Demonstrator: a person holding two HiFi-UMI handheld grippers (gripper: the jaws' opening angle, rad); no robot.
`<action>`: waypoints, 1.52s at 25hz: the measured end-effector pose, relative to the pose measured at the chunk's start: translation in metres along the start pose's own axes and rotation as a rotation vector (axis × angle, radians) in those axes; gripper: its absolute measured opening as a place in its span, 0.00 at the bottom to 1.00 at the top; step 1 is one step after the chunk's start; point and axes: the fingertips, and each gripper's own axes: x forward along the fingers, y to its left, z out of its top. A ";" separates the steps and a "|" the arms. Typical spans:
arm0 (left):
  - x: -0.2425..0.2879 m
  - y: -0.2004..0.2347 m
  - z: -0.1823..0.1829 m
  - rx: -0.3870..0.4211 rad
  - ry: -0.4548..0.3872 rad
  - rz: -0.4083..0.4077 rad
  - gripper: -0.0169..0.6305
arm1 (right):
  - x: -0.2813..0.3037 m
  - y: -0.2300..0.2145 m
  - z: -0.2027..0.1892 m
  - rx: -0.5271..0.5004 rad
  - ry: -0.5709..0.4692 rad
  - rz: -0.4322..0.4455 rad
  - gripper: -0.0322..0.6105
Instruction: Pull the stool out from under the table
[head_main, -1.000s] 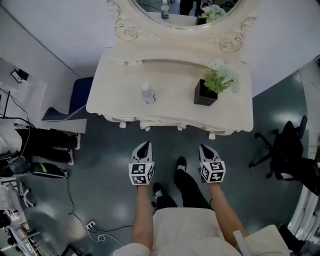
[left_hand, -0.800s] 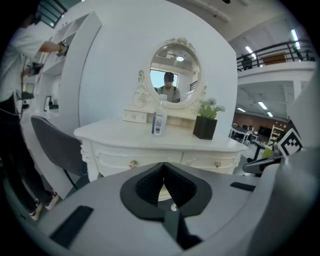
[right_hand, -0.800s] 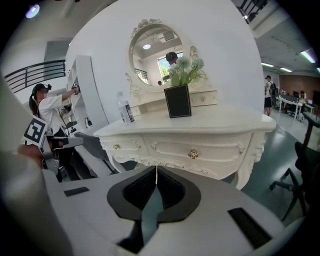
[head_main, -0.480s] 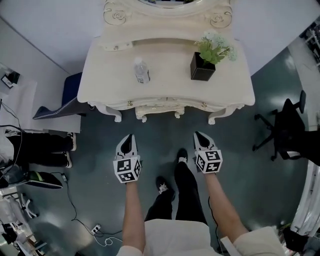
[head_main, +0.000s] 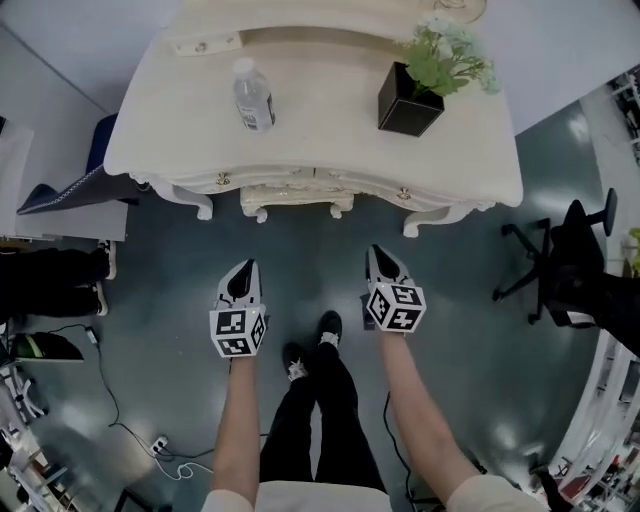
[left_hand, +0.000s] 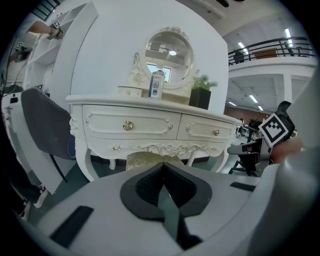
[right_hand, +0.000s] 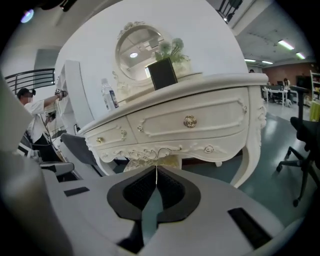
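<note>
A cream ornate dressing table (head_main: 330, 130) stands ahead of me against the white wall. The stool (head_main: 296, 200) is tucked under its middle; only its front edge and two short legs show in the head view. In the left gripper view the stool (left_hand: 145, 161) shows as a pale cushion below the carved apron, and the stool (right_hand: 155, 162) sits likewise in the right gripper view. My left gripper (head_main: 243, 270) and right gripper (head_main: 378, 253) are both shut and empty, held over the floor a short way before the table, apart from the stool.
A water bottle (head_main: 253, 94) and a potted plant in a black box (head_main: 412, 100) stand on the tabletop. A dark blue chair (head_main: 70, 185) sits at the table's left, a black office chair (head_main: 565, 265) at the right. Cables and a power strip (head_main: 160, 445) lie on the floor.
The table has drawn nearer and lower in the head view as I step towards it; both grippers stay shut and side by side.
</note>
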 end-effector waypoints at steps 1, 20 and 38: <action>0.009 -0.002 -0.005 0.011 0.003 -0.009 0.05 | 0.007 0.000 -0.002 -0.029 0.005 0.015 0.12; 0.116 0.082 -0.076 0.075 -0.049 -0.005 0.05 | 0.142 -0.028 -0.055 -0.245 -0.048 0.088 0.12; 0.233 0.141 -0.163 0.120 -0.109 -0.098 0.39 | 0.255 -0.094 -0.137 -0.322 -0.025 0.215 0.42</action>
